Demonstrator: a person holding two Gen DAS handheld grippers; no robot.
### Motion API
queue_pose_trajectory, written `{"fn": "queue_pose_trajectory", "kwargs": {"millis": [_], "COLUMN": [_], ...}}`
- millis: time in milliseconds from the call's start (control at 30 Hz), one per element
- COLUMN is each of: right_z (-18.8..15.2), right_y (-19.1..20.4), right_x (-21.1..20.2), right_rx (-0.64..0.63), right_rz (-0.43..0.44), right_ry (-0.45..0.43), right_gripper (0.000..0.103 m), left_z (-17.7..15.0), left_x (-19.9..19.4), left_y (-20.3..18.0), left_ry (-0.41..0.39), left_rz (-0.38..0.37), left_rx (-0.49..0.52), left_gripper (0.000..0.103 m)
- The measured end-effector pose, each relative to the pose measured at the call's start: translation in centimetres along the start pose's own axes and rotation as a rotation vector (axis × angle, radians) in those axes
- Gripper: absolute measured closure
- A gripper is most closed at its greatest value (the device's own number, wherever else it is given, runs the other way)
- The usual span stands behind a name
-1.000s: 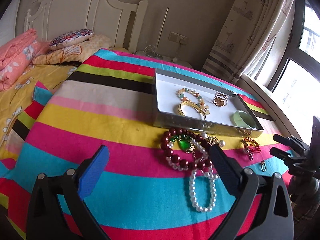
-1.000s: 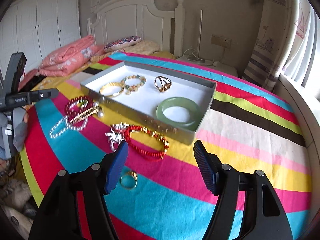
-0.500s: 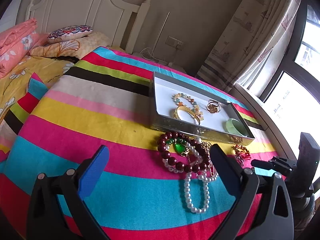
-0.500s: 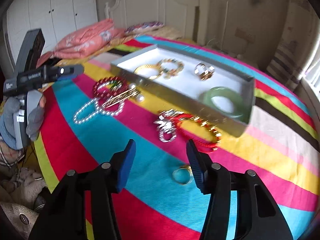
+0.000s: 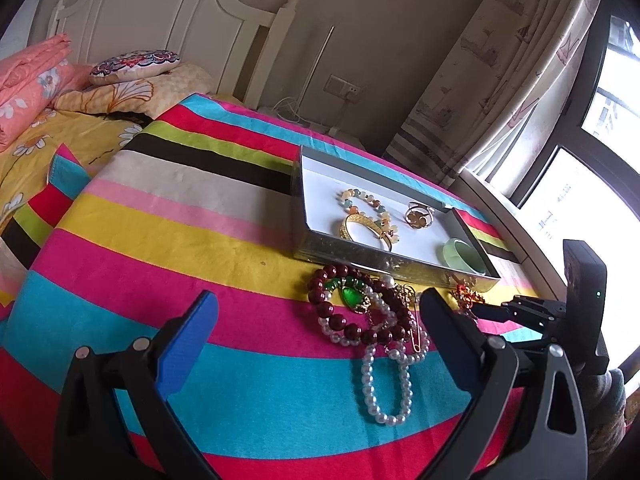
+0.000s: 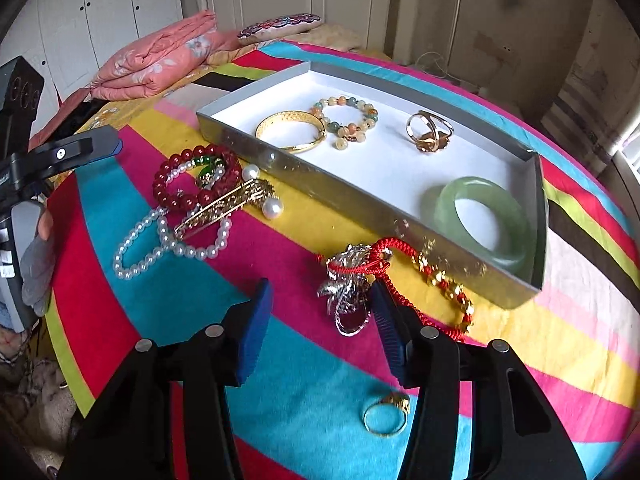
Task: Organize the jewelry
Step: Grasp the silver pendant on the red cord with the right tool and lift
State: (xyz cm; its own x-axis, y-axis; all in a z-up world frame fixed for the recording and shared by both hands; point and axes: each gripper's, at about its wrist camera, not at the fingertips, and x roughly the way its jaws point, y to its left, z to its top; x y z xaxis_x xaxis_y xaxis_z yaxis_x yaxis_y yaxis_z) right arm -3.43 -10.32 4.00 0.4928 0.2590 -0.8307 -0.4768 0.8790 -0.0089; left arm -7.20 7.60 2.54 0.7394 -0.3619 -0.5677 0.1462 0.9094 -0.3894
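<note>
Big picture first: the round table w/ the bright striped cloth (image 6: pixel 168 288) hasn't changed, and the shallow grey cardboard tray w/ white lining (image 6: pixel 360 204) sits where it did, nothing added. Inside it: pale green jade bangle (image 6: pixel 482 220) at the near-right corner, gold filigree bangle (image 6: pixel 289 131), pastel stone-bead bracelet (image 6: pixel 346 120) and big gold ring (image 6: pixel 429 133).

What did change is the right side. The right gripper (image 6: pixel 322 324) has swung in over the table edge and dropped lower vs a sec ago, and its blue jaws have narrowed to roughly half span. Nothing between them, nothing gripped, just cloth below. The right-hand jaw now sits just beside the small crumpled silver chain piece (image 6: pixel 346 292), which is tangled w/ the red braided cord bracelet w/ gold beads (image 6: pixel 432 284), close against the tray's near wall. Looks to me like that cluster is the next pick; pre-narrowing suits small stuff, but snagging both pieces at once seems likely.

Left gripper (image 5: pixel 316 334) hasn't really budged: jaws wide apart, empty, hovering short of the pile of dark red bead bracelet (image 5: pixel 352 316), green pendant, gold pin and white pearl strand (image 5: pixel 386 384).

Smallest: thin gold band ring (image 6: pixel 386 414) lies near the table edge, under the right gripper's body, easy to overlook.

So approx half done, four in, the rest outside.
</note>
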Motion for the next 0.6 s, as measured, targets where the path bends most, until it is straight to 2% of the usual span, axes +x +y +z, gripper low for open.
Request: {"fn": "queue_pose_trajectory", "kwargs": {"millis": [133, 167, 267, 433, 600], "right_z": [-0.1, -0.2, -0.5, -0.9, -1.3], "right_y": [-0.3, -0.7, -1.6, -2.1, -2.4], "right_x": [-0.1, -0.2, -1.1, -3.0, -4.2], "right_rx": [0.011, 0.027, 0.084, 0.174, 0.23], "right_rz": [0.016, 0.028, 0.136, 0.361, 0.473], "right_ry": [-0.017, -0.024, -0.052, -0.124, -0.169], "right_gripper": [0.065, 0.076, 0.09, 0.092, 0.092], "left_z": [0.0, 0.0, 0.1, 0.1, 0.1], "left_x": [-0.1, -0.1, -0.1, 0.0, 0.0], "left_y": [0.1, 0.1, 0.1, 0.1, 0.1], "left_ry": [0.0, 0.0, 0.001, 0.004, 0.004], "left_rz": [-0.008, -0.01, -0.011, -0.008, -0.007], "left_rx": [0.0, 0.0, -0.001, -0.002, -0.003], "left_gripper": [0.003, 0.003, 0.003, 0.003, 0.003]}}
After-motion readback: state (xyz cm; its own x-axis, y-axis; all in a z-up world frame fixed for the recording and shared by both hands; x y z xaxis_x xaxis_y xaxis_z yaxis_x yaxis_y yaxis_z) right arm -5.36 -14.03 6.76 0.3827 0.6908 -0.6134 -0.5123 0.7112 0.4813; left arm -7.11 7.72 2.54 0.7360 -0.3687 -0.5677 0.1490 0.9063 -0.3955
